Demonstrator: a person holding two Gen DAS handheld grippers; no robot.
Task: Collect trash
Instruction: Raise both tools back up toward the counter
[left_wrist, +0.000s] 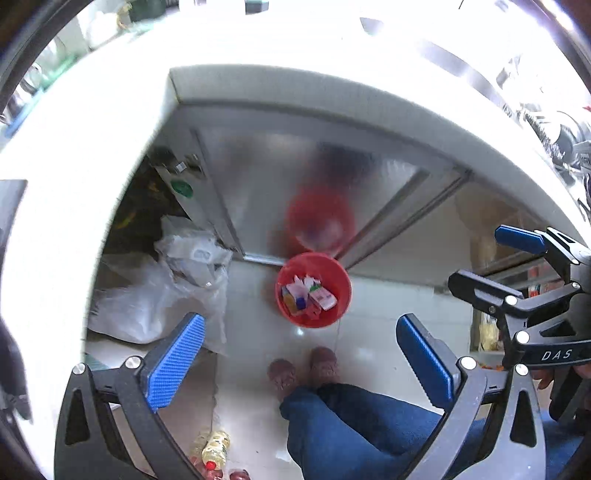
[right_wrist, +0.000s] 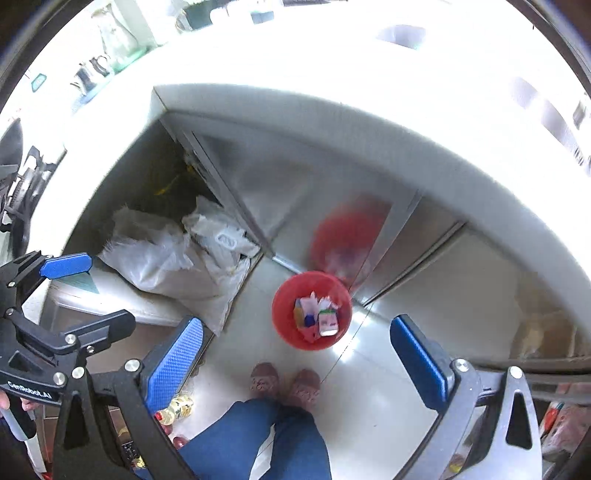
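I see both grippers pointing steeply down at the floor. My left gripper (left_wrist: 299, 365) has its jaws spread wide with nothing between them, and my right gripper (right_wrist: 295, 363) is likewise wide apart and empty. The red bin (left_wrist: 314, 290) sits at frame centre on the pale floor, just before the steel cabinet doors (left_wrist: 280, 177), with cartons and wrappers (left_wrist: 308, 295) inside. White bags (left_wrist: 166, 295) lie to its left; the person's feet (left_wrist: 303, 369) are below it.
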